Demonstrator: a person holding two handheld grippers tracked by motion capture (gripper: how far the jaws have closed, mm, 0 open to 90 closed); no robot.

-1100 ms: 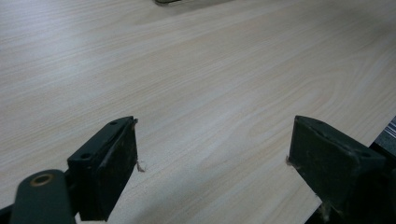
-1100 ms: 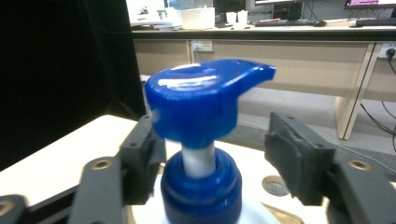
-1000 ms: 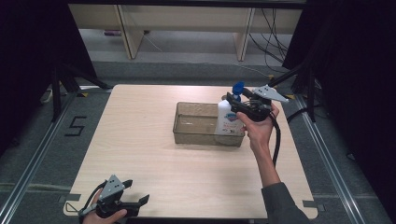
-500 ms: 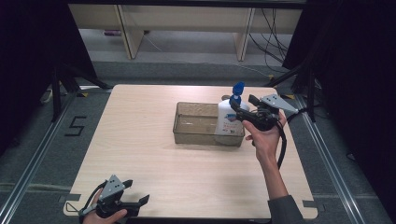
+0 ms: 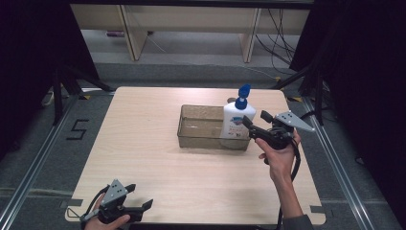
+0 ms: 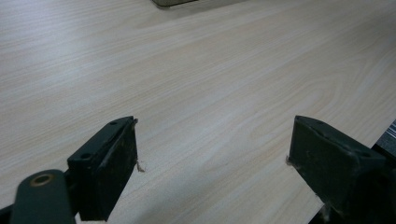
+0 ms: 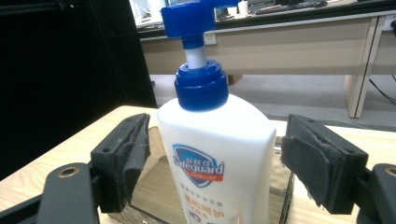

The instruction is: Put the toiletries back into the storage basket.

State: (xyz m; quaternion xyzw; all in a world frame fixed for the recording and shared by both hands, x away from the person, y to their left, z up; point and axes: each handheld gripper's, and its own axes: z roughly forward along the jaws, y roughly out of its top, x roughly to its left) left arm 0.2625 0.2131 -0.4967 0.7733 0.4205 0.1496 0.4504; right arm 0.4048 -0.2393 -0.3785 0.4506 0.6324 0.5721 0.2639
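A white soap bottle [image 5: 234, 123] with a blue pump top stands upright in the right end of a clear brownish tray [image 5: 182, 130] near the middle of the table. My right gripper [image 5: 253, 119] is open just right of it. In the right gripper view the bottle [image 7: 219, 154] stands between the two black pads [image 7: 133, 156], with a thin gap on each side. The tray's wall [image 7: 287, 189] shows low behind it. My left gripper [image 5: 140, 196] rests open at the table's front left corner. Its jaws [image 6: 212, 154] are wide apart over bare wood with nothing between them.
The light wooden table [image 5: 143, 143] has its near edge just under my left gripper. A dark strip [image 6: 387, 140] in the left gripper view marks that edge. Desks and cables stand on the floor beyond the far edge.
My right hand has come down and drawn back a little toward the near right, and its jaws now stand apart from the bottle. The left gripper has not moved.
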